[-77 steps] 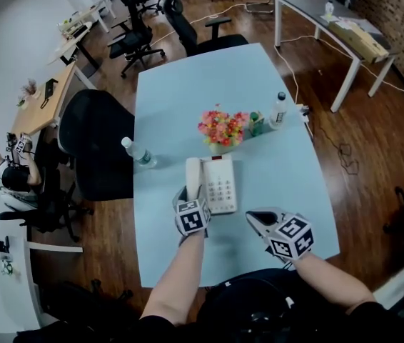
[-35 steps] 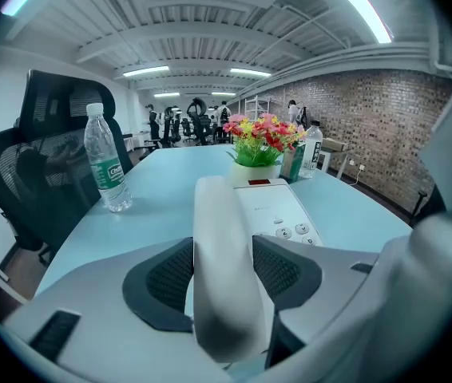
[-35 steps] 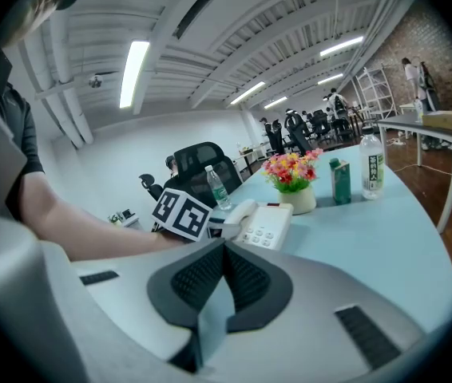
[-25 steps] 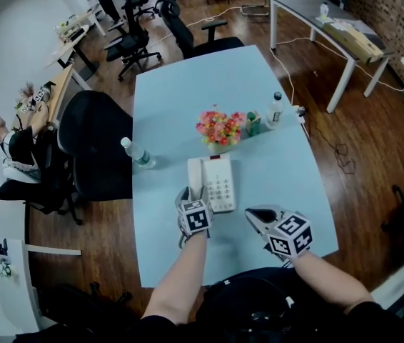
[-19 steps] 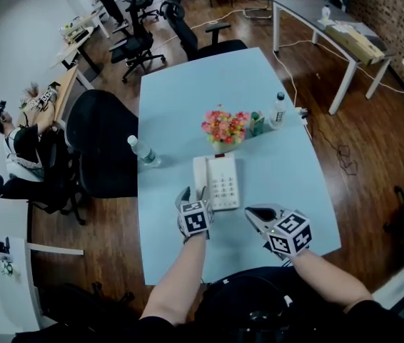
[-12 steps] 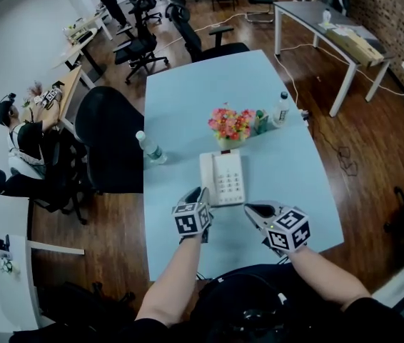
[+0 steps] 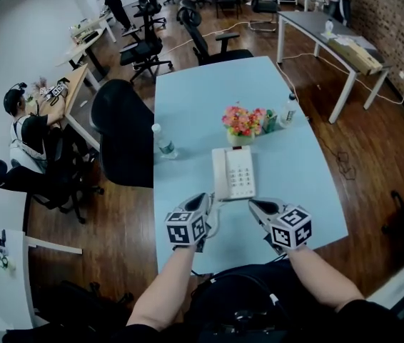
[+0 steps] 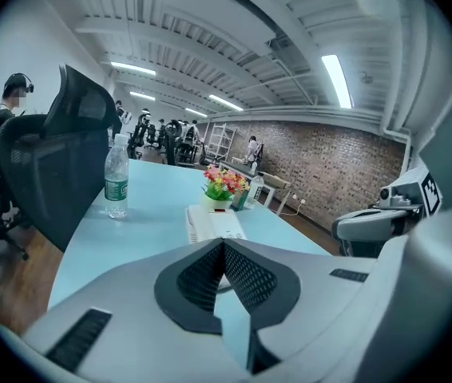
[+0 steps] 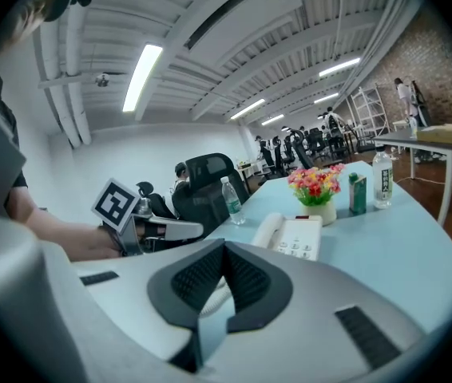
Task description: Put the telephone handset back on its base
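Observation:
The white telephone stands in the middle of the light blue table. Its handset lies in the cradle on the base's left side, also seen as the handset in the right gripper view and as part of the telephone in the left gripper view. My left gripper hangs just short of the phone's near edge; its jaws have just been closing and now stand shut with nothing between them. My right gripper hovers beside it, shut and empty. A bit of coiled cord shows past the right gripper's jaws.
A pot of flowers, a green carton and a bottle stand behind the phone. A water bottle is near the left edge, next to a black chair. Desks, chairs and people fill the room at left.
My left gripper has drawn back from the handset's near end towards me, risen, and closed its jaws on nothing. The right gripper pulled back a little. The handset stays on the base.

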Demonstrator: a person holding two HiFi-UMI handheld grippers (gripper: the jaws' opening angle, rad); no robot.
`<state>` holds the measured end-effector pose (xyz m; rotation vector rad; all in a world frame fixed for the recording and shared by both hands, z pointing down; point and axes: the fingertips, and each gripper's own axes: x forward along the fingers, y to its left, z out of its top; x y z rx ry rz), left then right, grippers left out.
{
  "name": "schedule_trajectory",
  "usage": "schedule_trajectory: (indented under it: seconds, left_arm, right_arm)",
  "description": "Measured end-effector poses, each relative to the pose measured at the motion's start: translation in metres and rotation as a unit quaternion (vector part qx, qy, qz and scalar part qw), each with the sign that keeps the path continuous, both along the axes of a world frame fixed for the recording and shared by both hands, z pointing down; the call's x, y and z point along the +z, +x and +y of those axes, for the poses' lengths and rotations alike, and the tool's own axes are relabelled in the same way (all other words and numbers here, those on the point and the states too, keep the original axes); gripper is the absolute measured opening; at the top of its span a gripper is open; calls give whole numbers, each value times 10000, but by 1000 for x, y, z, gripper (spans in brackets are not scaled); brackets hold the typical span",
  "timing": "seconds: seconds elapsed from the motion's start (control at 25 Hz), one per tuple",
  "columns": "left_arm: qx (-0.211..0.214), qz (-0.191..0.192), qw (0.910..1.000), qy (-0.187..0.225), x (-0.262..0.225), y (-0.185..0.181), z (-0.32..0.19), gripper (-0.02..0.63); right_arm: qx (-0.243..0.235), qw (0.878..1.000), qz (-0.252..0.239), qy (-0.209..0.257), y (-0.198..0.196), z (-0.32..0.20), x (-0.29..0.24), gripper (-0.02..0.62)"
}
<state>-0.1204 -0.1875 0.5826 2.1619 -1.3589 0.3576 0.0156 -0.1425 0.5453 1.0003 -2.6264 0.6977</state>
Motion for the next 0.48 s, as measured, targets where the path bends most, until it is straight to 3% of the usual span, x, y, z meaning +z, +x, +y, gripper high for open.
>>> schedule_trajectory:
  seconds: [0.48]
  left_arm:
    - [306, 482, 9968, 568, -52, -19, 56, 0]
  right_arm:
    - [252, 9996, -40, 89, -10, 32, -16, 18]
